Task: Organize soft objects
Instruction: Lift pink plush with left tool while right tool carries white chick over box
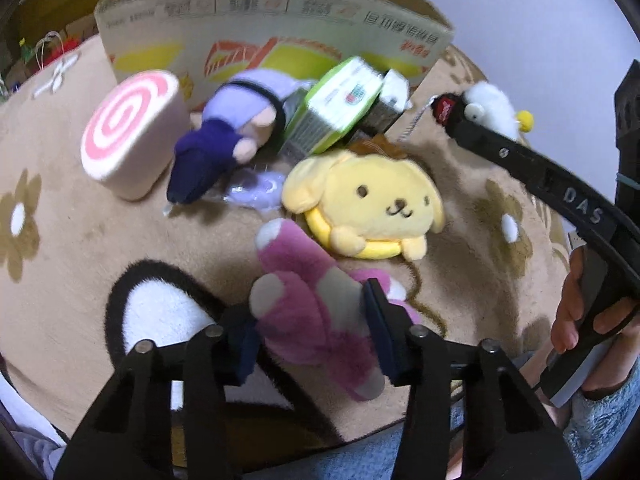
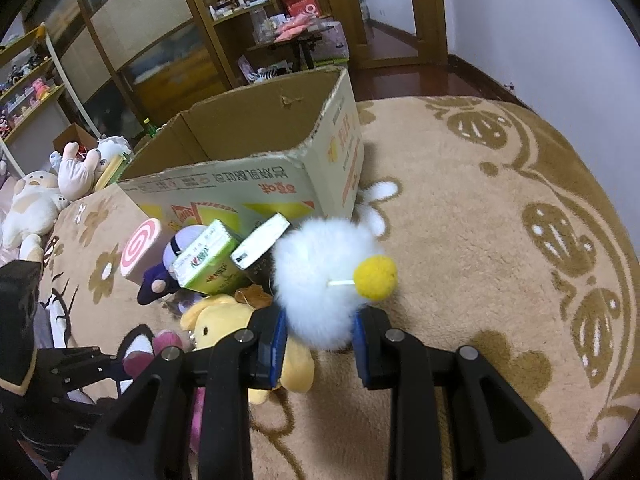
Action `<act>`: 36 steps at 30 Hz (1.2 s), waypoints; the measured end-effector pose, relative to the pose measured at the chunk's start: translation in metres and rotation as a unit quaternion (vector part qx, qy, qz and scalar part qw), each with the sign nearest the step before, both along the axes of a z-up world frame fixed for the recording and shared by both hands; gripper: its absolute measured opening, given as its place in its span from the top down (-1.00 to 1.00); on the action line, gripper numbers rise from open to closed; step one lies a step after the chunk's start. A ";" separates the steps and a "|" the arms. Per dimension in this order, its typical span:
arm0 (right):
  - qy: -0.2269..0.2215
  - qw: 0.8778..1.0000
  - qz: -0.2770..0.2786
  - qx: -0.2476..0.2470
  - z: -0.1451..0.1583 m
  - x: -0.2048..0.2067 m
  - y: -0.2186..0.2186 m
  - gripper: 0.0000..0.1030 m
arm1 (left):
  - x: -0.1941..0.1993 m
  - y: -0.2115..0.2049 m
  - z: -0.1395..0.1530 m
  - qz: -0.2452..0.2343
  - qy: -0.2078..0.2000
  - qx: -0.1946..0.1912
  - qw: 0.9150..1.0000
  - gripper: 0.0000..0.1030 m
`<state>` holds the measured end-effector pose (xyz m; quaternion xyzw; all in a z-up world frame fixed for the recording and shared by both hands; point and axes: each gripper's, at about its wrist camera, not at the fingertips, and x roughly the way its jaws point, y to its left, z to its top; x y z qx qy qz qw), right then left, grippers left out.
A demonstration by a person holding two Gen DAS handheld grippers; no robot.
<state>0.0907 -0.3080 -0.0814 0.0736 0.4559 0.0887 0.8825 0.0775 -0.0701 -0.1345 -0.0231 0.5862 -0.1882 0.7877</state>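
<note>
The pink-and-white furry plush toy sits pinched between the blue pads of the left gripper, low over the near part of the beige flower-patterned rug. The right gripper is closed on the fluffy white plush with a yellow pompom, held above the rug's middle, near the front right corner of the box. Both loads appear secure, so the step in hand is probably carrying them to the open brown cardboard box. Doing it well likely means raising each toy above the box's front rim before moving forward, then opening the tongs only once over the cavity.

Just beyond the pink toy lies the round yellow dog-face plush. Farther on are the purple-clad doll and the pink-swirl roll cushion, with a green-and-white carton leaning against the box front. These stay on the rug; a low swing could snag them.
</note>
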 end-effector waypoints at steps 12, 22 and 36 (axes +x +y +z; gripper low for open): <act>-0.036 0.999 -0.006 -0.001 0.019 -0.009 -0.005 0.43 | -0.012 0.013 0.040 -0.009 -0.073 0.010 0.997 0.53; -0.099 0.995 -0.012 -0.003 0.041 -0.016 -0.008 0.44 | -0.032 0.019 0.091 0.011 -0.213 0.022 0.977 0.53; -0.154 0.988 -0.001 0.002 0.079 0.005 -0.002 0.44 | -0.003 0.037 0.166 0.041 -0.387 0.064 0.919 0.52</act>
